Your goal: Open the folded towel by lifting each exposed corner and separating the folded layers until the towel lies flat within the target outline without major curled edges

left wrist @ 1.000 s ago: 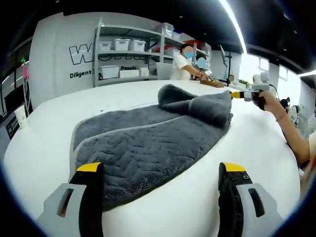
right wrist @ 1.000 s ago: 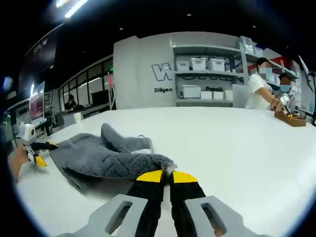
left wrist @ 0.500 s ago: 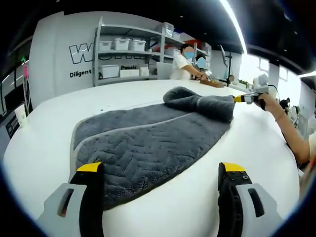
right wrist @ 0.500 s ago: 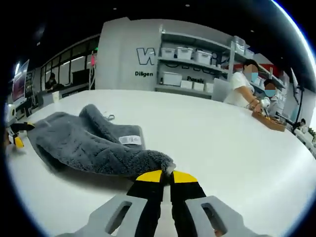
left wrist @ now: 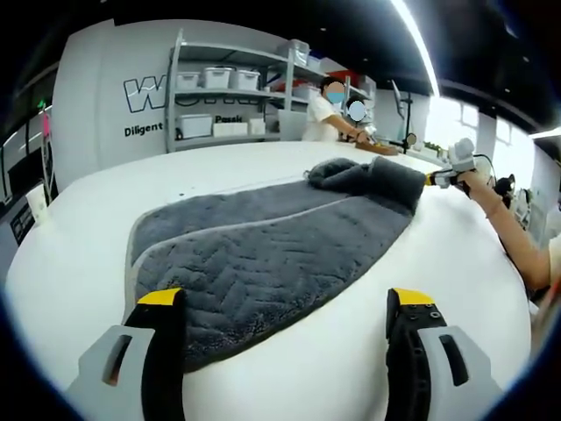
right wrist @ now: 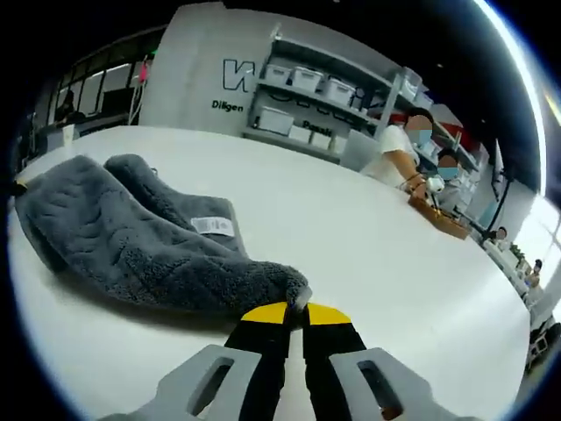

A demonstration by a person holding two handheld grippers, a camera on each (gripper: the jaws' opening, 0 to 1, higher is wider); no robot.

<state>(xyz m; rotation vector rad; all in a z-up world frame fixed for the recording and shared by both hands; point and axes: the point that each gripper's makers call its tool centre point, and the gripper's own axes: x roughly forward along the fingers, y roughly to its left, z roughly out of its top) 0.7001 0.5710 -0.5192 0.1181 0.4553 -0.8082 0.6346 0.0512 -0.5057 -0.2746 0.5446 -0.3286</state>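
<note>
1. Grey towel [left wrist: 263, 254] lies on a white table [left wrist: 79, 263]; in the left gripper view most of it is spread flat, chevron-pattern pile facing up, w/ a paler hem line running across it.
2. Far end of the towel is bunched into a soft fold, raised off the table, next to the right gripper [left wrist: 436, 179], which enters that view from the right in a person's hand [left wrist: 469, 180].
3. Left gripper [left wrist: 285, 303]: jaws stand wide apart, yellow-tipped, nothing between them; towel's near edge sits just beyond the tips, not touching as far as I can tell.
4. In the right gripper view the right gripper [right wrist: 294, 309] has its yellow tips pressed together, pinching a corner of the towel [right wrist: 131, 237].
5. From that pinched corner the cloth drapes down to the table [right wrist: 368, 237] and runs off to the view's left, doubled over itself.
6. White care label [right wrist: 213, 225] shows on the towel's upper side, near the fold.
7. Bkgd: grey shelving [left wrist: 223, 92] w/ white bins vs. a wall w/ lettering; two people [right wrist: 399, 153] stand at the table's far side by what looks like a wooden tray [right wrist: 441, 218], small and blurry.
</note>
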